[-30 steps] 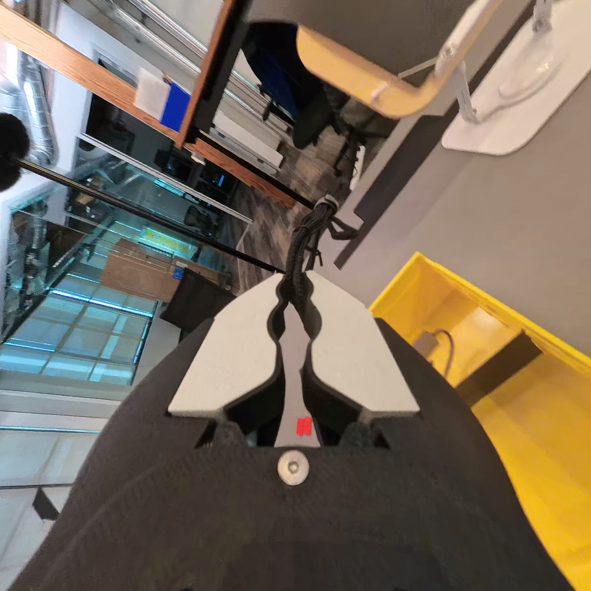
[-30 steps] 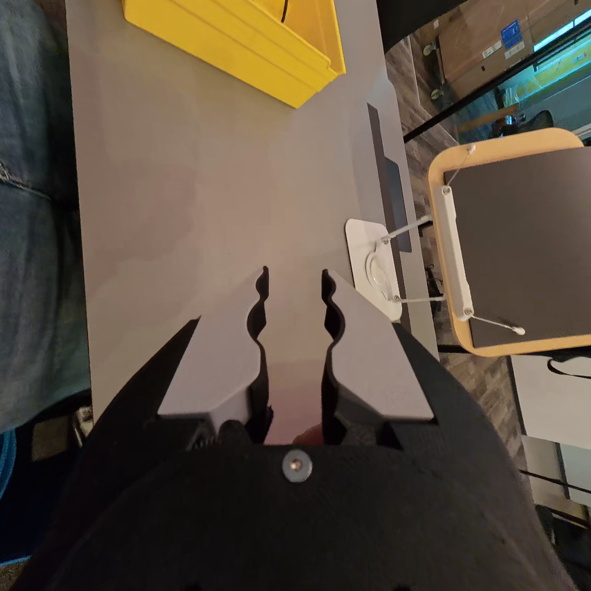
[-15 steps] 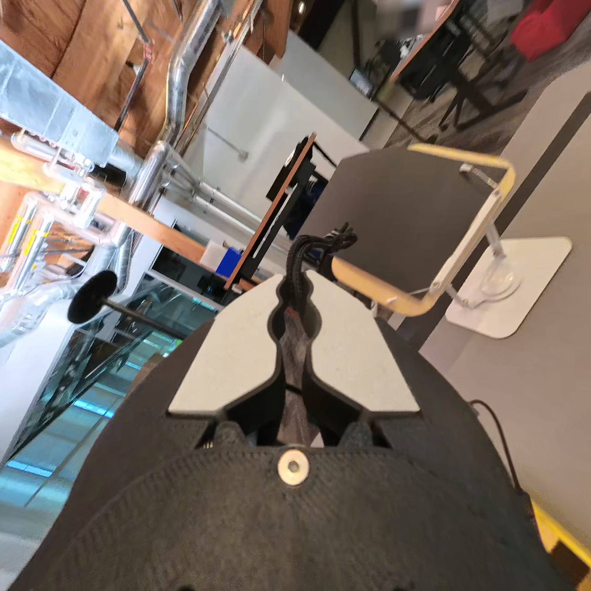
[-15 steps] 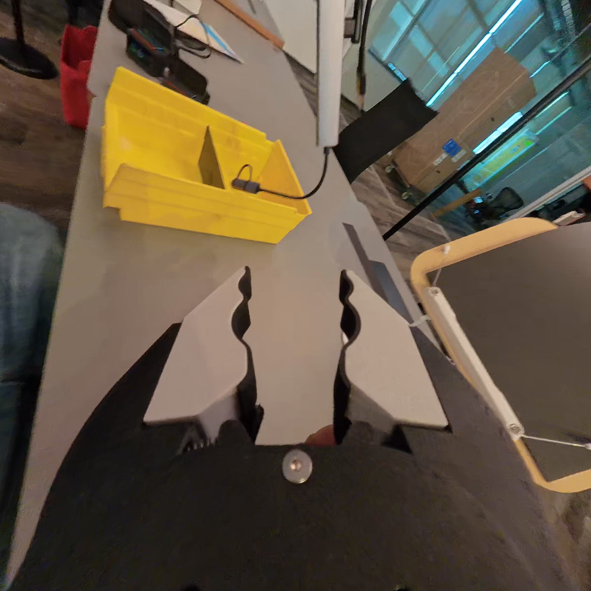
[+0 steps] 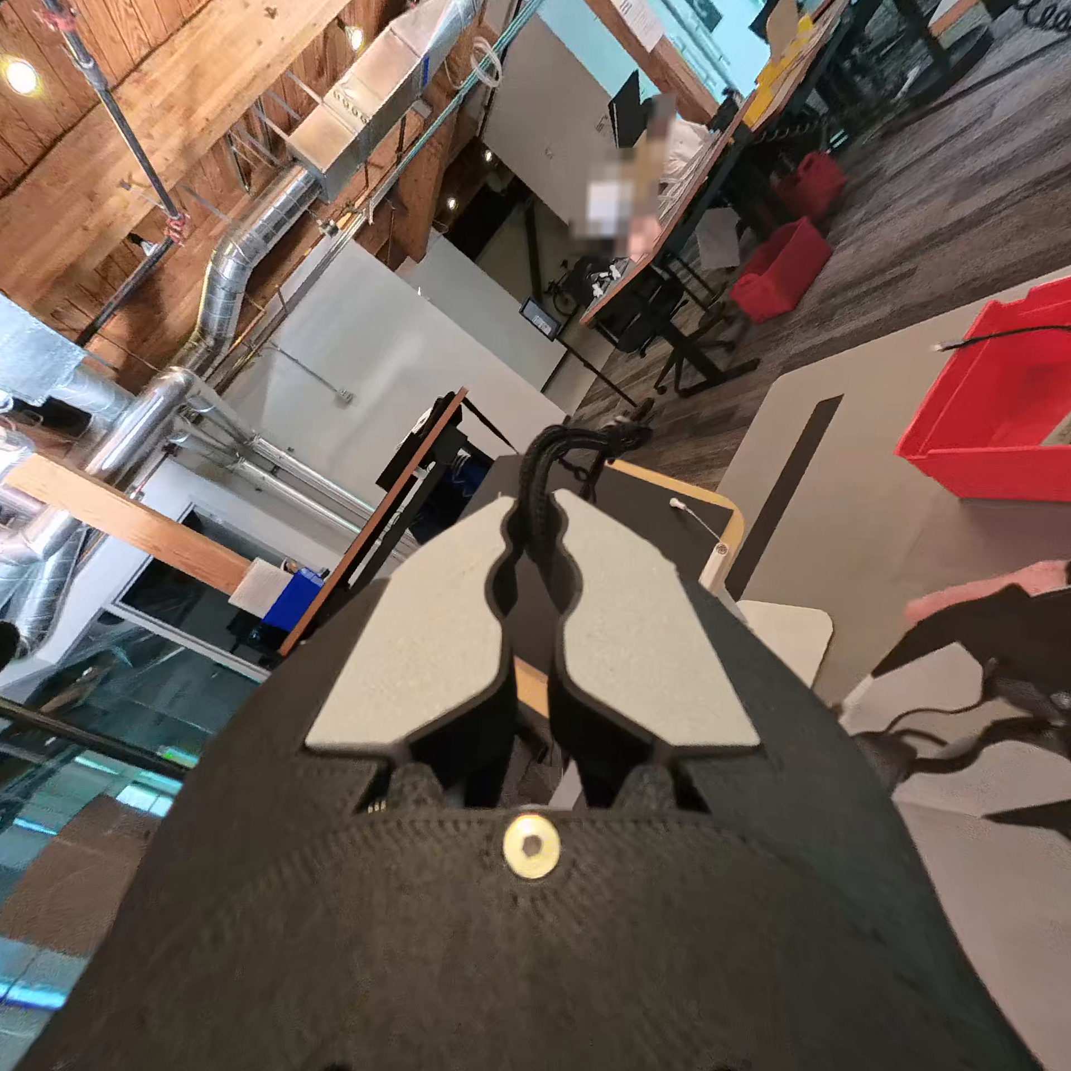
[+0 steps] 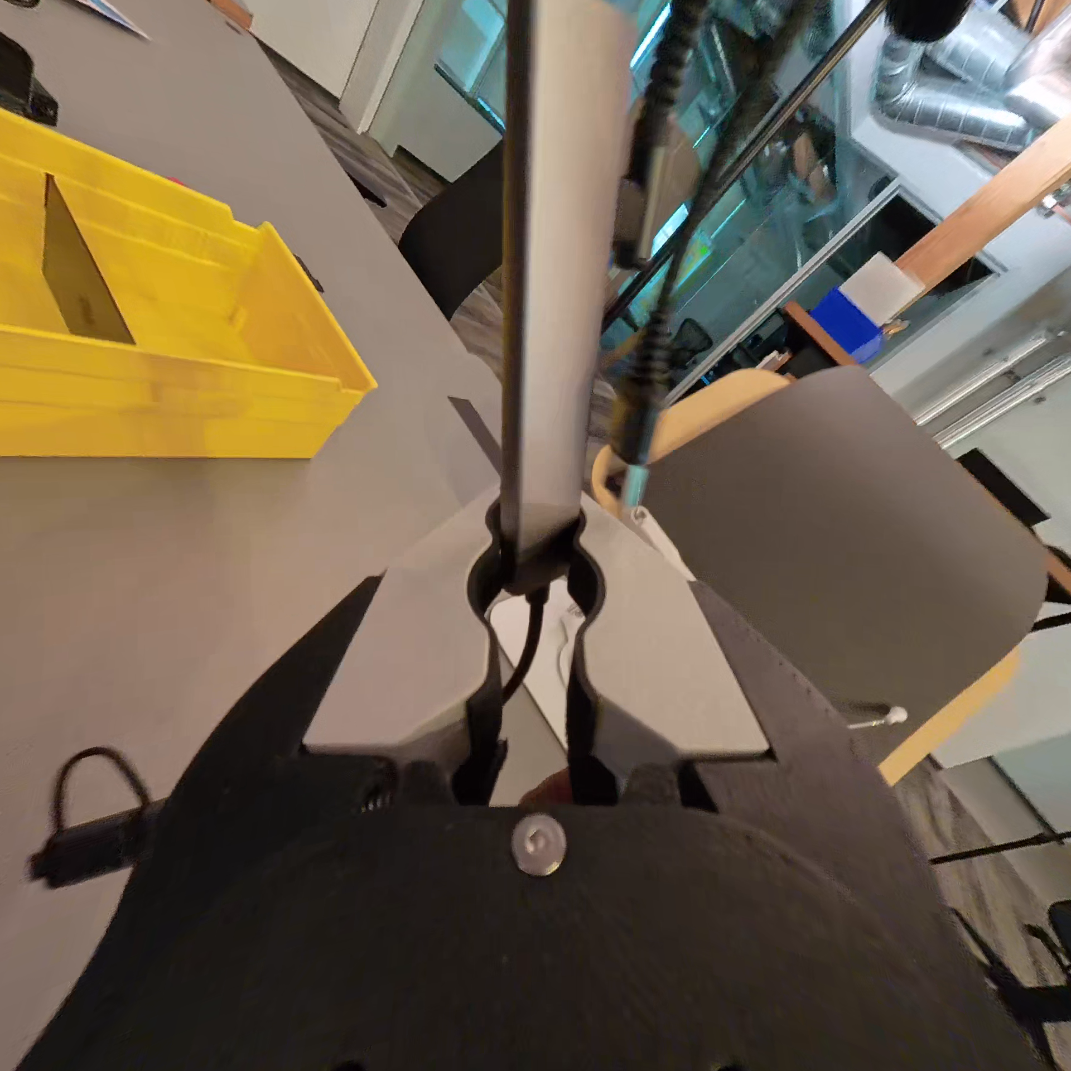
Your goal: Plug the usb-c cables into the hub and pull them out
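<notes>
While both tools are raised off the desk, the scene is reading as follows.

Right fingers: the right gripper is clamping the near end of the hub, a long silver slab standing up and away from the tips, its own thin black lead trailing back between the jaws.

Left fingers: the left gripper is pinching a bundle of black braided usb-c cables at the very tips, the loose ends sprouting just beyond.

Cable ends: in the right wrist view a braided cable with a metal plug is hanging just right of the hub, apart from it; whether any plug is seated cannot be told.

Step in hand: judging from this, the person is bringing cable and hub together for insertion.

Next move: it is calling for one plug to be singled out, squared to a port on the hub's edge and pressed straight in while the right tool braces.

Surface: a grey desk is carrying a yellow bin at far left, a red bin in the left wrist view, and a dark wood-edged panel on a white stand at right.

Room: an open workshop with timber ceiling, silver ducting and glass partitions is stretching behind.
</notes>
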A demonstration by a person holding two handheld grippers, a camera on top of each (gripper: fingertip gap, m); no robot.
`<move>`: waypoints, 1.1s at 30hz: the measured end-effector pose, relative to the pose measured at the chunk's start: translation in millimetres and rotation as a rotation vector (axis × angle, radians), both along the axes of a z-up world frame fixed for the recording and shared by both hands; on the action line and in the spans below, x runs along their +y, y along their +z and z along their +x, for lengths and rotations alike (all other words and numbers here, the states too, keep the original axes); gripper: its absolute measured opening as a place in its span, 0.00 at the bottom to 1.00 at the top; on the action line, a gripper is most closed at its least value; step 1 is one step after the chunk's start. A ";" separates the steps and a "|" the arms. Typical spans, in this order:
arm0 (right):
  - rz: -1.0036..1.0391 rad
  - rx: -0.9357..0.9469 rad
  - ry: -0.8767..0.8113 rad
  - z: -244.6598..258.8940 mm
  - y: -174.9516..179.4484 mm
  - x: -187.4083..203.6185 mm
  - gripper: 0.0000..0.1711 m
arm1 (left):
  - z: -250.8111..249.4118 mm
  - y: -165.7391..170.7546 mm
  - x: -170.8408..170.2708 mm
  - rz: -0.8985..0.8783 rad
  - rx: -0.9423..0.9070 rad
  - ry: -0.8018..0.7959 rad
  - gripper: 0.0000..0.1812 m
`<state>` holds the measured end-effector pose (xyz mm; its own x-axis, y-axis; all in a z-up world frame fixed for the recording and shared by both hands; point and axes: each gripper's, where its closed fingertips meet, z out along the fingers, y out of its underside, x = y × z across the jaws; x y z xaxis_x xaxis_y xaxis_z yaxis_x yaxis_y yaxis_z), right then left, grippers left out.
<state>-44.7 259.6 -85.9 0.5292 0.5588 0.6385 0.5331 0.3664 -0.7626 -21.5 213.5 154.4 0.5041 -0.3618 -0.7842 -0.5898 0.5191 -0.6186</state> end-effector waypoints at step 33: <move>-0.371 -0.281 -0.064 45.7 -153.2 -16.6 0.02 | -34.1 -283.1 41.5 -0.671 0.383 0.000 0.38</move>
